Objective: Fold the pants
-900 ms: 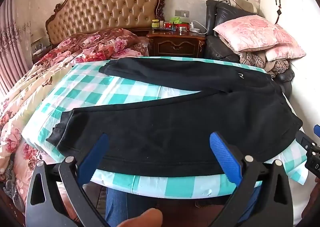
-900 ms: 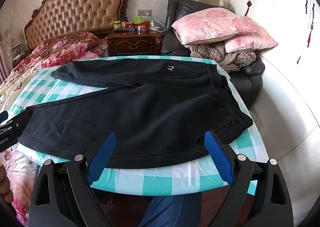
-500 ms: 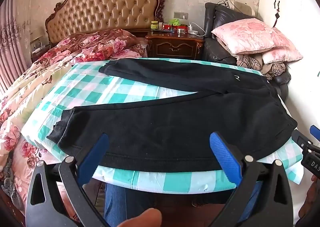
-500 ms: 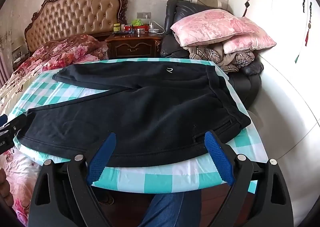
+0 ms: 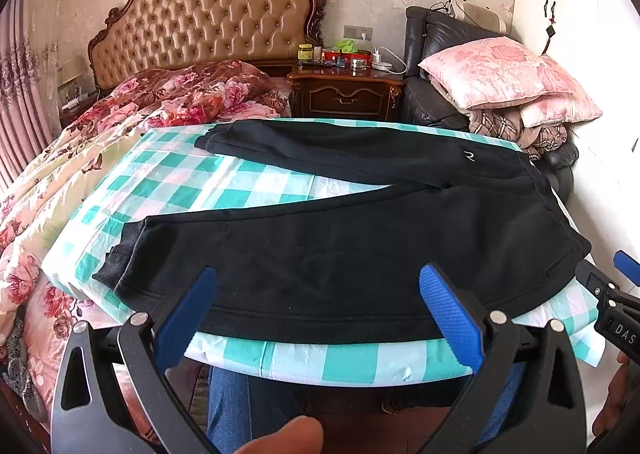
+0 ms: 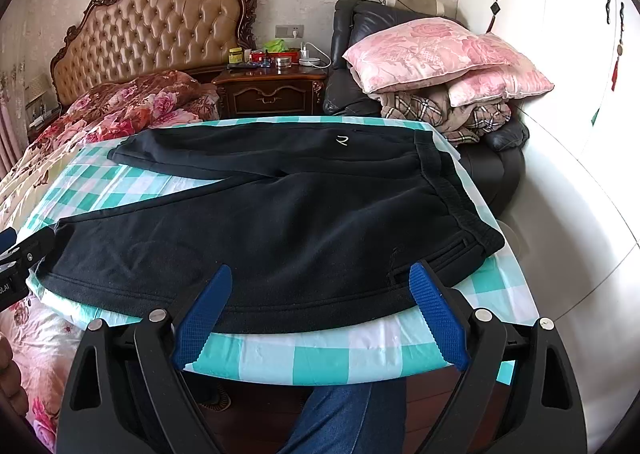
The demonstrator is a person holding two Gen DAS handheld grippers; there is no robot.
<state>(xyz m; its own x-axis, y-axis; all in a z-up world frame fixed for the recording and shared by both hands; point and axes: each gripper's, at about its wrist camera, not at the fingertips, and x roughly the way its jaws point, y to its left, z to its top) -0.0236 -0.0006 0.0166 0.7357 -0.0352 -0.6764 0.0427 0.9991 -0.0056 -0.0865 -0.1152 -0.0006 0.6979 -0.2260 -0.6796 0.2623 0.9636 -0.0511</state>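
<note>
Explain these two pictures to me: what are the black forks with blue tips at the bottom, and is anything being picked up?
No robot here: a person holds a pair of tongs in each hand, each with a small camera looking out along its two fingers. One picture comes from the left tongs, the other from the right tongs. The blue tips are their grip pads. Both pairs stand wide open with nothing between them, so nothing is held. Ahead lie black pants, spread flat and unfolded on a green-and-white checked cloth over a board at the foot of a bed. The blue jeans below are the person's legs.
</note>
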